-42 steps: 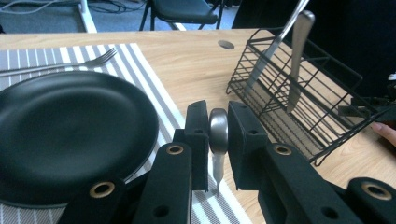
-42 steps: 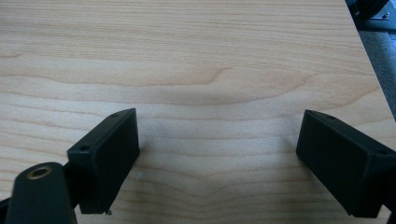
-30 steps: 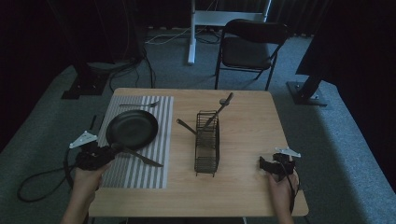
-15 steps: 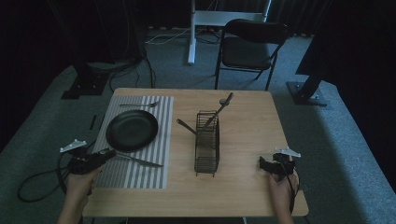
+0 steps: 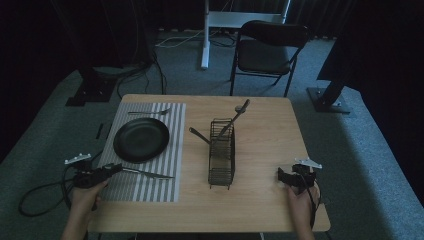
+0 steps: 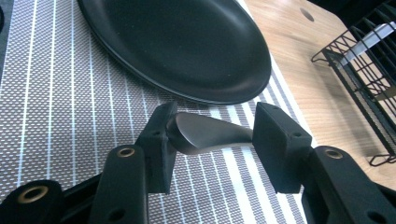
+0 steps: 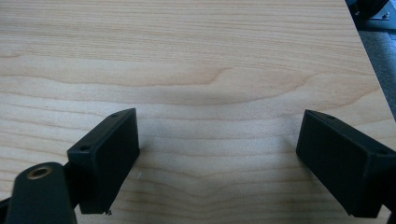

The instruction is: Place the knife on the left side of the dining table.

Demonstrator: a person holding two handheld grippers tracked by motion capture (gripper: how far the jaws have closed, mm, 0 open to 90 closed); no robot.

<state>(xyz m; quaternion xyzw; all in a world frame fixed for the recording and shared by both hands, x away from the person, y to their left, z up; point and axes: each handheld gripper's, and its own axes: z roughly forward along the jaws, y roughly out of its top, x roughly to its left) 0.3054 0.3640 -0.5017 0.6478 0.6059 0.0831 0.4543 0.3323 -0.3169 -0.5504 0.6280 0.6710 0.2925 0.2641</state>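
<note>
Two grippers sit at the near edge of the table [image 5: 260, 130]. The left gripper [image 5: 114, 169] has slid out past the table's left edge and sunk lower than a second ago; its jaws have just been opening, and the knife [image 5: 150, 173] handle lies between them, against one pad with a gap at the other. The knife itself rests flat on the striped placemat [image 5: 172, 150] near its front edge, just in front of the black plate [image 5: 141, 139], unmoved since the earlier frame. The right gripper [image 5: 286, 176] hovers by the near right corner as before, its jaws wide apart over bare wood. The wire basket [image 5: 221, 160] stands mid-table.
</note>
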